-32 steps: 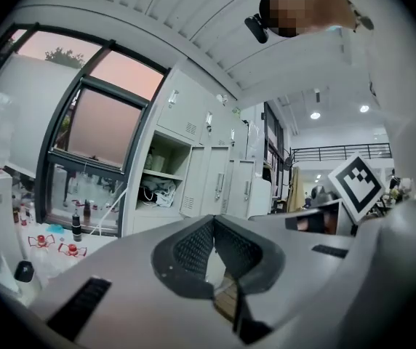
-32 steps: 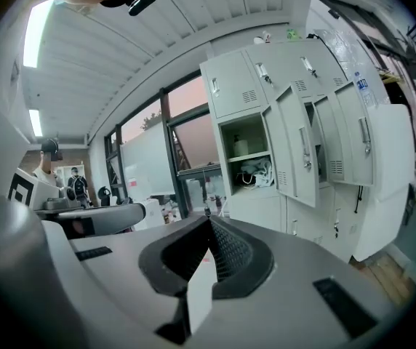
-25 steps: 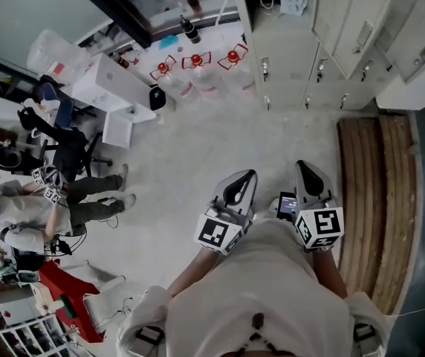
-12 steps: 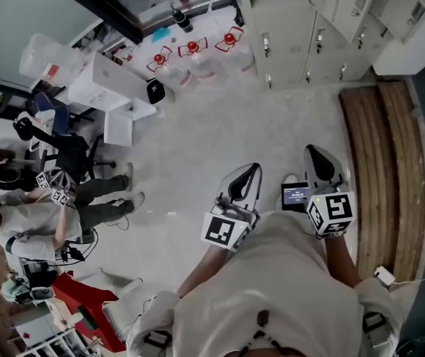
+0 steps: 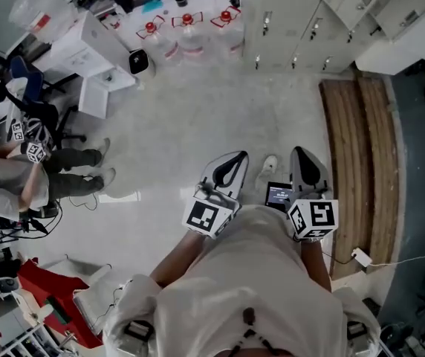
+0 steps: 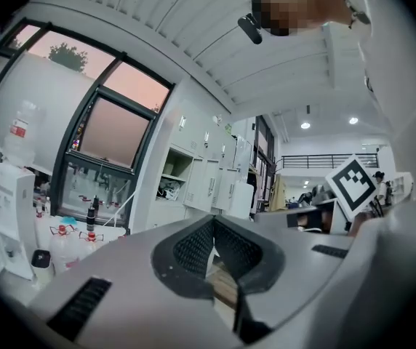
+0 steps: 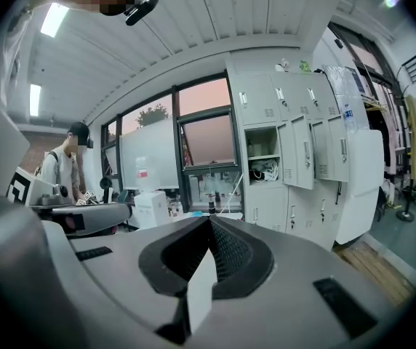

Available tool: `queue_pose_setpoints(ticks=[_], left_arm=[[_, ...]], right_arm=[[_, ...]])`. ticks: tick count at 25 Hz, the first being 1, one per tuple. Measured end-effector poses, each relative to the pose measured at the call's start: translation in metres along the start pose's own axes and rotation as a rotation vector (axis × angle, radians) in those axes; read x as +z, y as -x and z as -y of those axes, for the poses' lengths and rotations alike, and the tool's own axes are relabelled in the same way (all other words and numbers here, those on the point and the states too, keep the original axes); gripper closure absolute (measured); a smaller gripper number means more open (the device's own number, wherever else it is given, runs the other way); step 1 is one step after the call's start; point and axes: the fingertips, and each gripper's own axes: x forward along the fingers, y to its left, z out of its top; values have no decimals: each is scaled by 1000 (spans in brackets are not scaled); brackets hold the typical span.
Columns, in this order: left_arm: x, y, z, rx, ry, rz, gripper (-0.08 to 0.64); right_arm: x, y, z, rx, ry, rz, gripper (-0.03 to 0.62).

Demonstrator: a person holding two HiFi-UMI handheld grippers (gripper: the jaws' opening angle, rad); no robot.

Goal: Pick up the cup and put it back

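No cup shows in any view. In the head view both grippers are held close in front of the person's chest, above bare floor. My left gripper (image 5: 235, 157) points forward with its jaws together and nothing between them; the left gripper view shows its tips (image 6: 212, 221) meeting. My right gripper (image 5: 300, 152) sits beside it, also shut and empty, and in the right gripper view its tips (image 7: 209, 221) are closed. A small lit screen (image 5: 278, 195) sits between the two grippers.
White lockers (image 5: 294, 21) stand ahead, with water bottles (image 5: 186, 32) and a white dispenser (image 5: 86, 47) to their left. A wooden slatted platform (image 5: 357, 162) runs along the right. A seated person (image 5: 19, 181) and a red bin (image 5: 45, 288) are at the left.
The head view has shifted, so the bottles and lockers now sit higher in the picture. Both grippers stay shut in front of the chest.
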Motion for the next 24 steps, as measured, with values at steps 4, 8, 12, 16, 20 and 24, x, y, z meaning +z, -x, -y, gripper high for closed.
queue_pose_setpoints(ticks=[4, 8, 12, 16, 20, 24], left_arm=[[-4, 23, 20, -74, 13, 1, 551], [-6, 28, 46, -132, 16, 32, 551], [-5, 31, 63, -140, 31, 35, 551], [-14, 39, 72, -132, -10, 12, 552], [-16, 44, 105, -129, -13, 15, 551], [-18, 48, 161, -130, -7, 27, 551]], right_arm=[[-9, 37, -29, -28, 6, -13, 568], [-14, 64, -30, -55, 19, -14, 568], [-14, 83, -27, -70, 15, -3, 568], [-18, 104, -35, -46, 0, 12, 568], [-30, 139, -32, -13, -31, 14, 568], [-38, 186, -10, 13, -54, 4, 567]])
